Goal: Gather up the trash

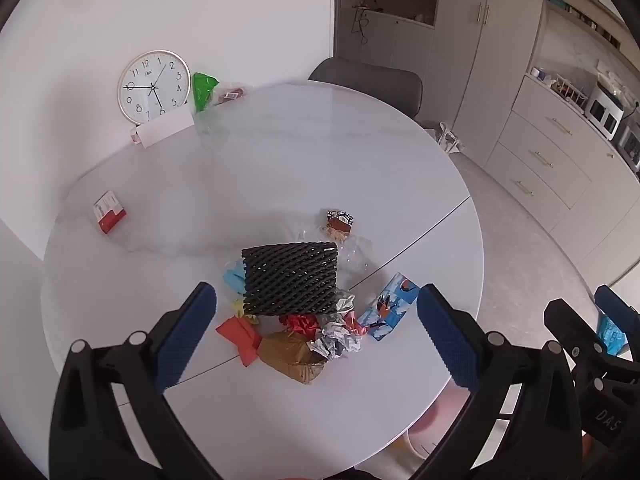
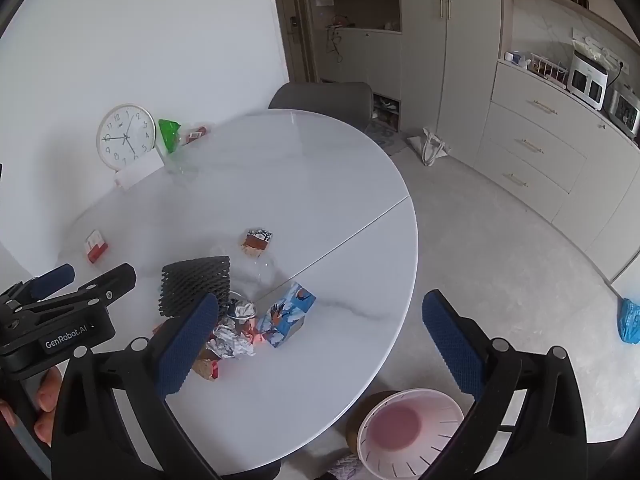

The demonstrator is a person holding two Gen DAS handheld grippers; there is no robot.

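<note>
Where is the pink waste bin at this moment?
The pink waste bin stands on the floor just off the near edge of the round table, at the bottom of the right wrist view, between that gripper's open fingers.

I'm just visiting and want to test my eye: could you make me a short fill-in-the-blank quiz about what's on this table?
1. The black foam net lies on top of the trash pile on the round ____ table.
2. Leaning on the wall at the table's far edge is a round ____.
3. On the floor beside the table stands an empty pink ____.
4. The left gripper and the right gripper both have their jaws ____, holding nothing.

Missing words: white; clock; bin; open
</note>
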